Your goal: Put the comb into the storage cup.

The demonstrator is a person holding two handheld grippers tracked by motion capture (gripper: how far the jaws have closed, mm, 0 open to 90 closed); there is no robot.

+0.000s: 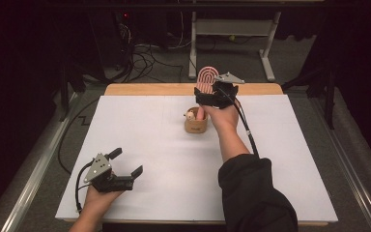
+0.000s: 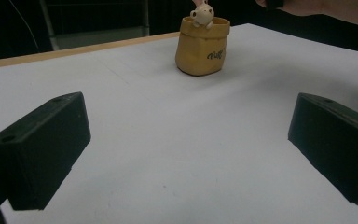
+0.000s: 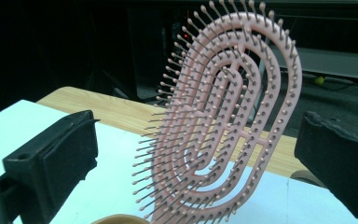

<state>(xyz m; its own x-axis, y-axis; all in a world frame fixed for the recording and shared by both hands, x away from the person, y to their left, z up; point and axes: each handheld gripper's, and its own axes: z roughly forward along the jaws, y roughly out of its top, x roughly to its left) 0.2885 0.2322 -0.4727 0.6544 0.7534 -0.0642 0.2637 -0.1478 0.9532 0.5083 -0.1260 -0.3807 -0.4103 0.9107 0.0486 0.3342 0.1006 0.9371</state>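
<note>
1. 2 grippers are working over a white table [image 1: 270,193]; nearest the person, the left gripper [image 1: 127,163] is resting low in the left hand [image 1: 96,200] by the near left corner, its jaws standing wide apart with nothing between them.
2. Looking along the left gripper view, bare white surface is lying between the 2 black jaws, and open room is stretching ahead to a small tan pot [image 2: 201,45], which is standing well apart from that gripper.
3. Sitting in the pot's mouth is a small pale animal figure [image 2: 202,14], peeking over the rim.
4. Farther out, the right hand [image 1: 223,117] is reaching past the middle of the table, with the dark sleeve [image 1: 253,193] trailing back to the near edge.
5. Ahead of that hand, the right gripper [image 1: 211,86] is hovering just beyond the pot, pointing toward the far edge.
6. In the right gripper view its jaws are standing wide apart on either side of a pink hairbrush [image 3: 228,121], which is rising upright out of the pot between them; neither jaw is touching it.
7. Beyond the brush, a strip of bare wood [image 1: 149,89] is running along the far edge, then dark floor with cables [image 1: 147,58].
</note>
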